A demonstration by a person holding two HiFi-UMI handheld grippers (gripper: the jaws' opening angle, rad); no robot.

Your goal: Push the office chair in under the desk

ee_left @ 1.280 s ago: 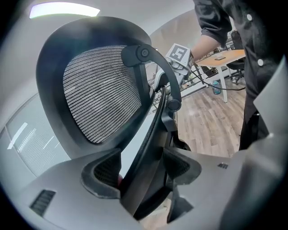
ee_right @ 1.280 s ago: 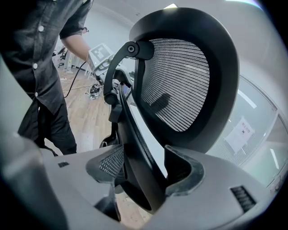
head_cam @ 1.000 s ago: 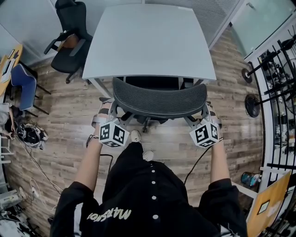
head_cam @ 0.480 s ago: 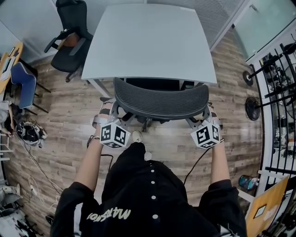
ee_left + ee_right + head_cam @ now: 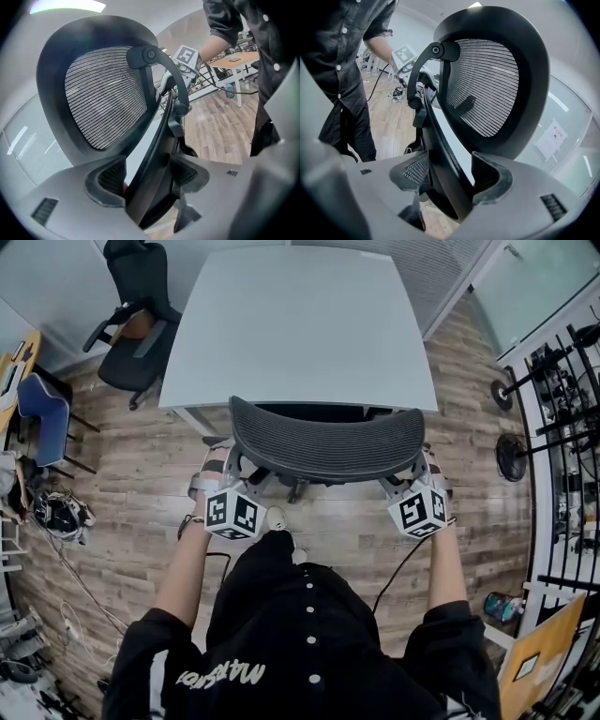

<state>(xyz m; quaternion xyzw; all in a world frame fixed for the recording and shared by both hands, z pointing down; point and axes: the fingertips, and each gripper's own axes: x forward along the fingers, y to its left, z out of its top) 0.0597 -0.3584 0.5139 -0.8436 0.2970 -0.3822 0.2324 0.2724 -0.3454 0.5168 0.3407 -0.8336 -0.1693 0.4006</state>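
Note:
The black office chair's mesh backrest [image 5: 326, 440] stands at the near edge of the white desk [image 5: 300, 324], with its seat hidden under the top. My left gripper [image 5: 223, 465] holds the left side of the back's black support frame [image 5: 161, 136]. The bar fills the gap between its pads. My right gripper [image 5: 420, 468] holds the right side of the same frame [image 5: 436, 131] in the same way. In both gripper views the mesh [image 5: 103, 93] [image 5: 487, 84] rises just beyond the jaws.
A second black office chair [image 5: 136, 315] stands left of the desk and a blue chair [image 5: 42, 413] at the left edge. Cables and gear [image 5: 61, 512] lie on the wooden floor at left. Metal racks [image 5: 562, 427] line the right side. A person's legs stand behind the chair.
The chair and both grippers have moved a little toward the desk. The backrest's top now overlaps the desk's near edge. Both grips are unchanged.

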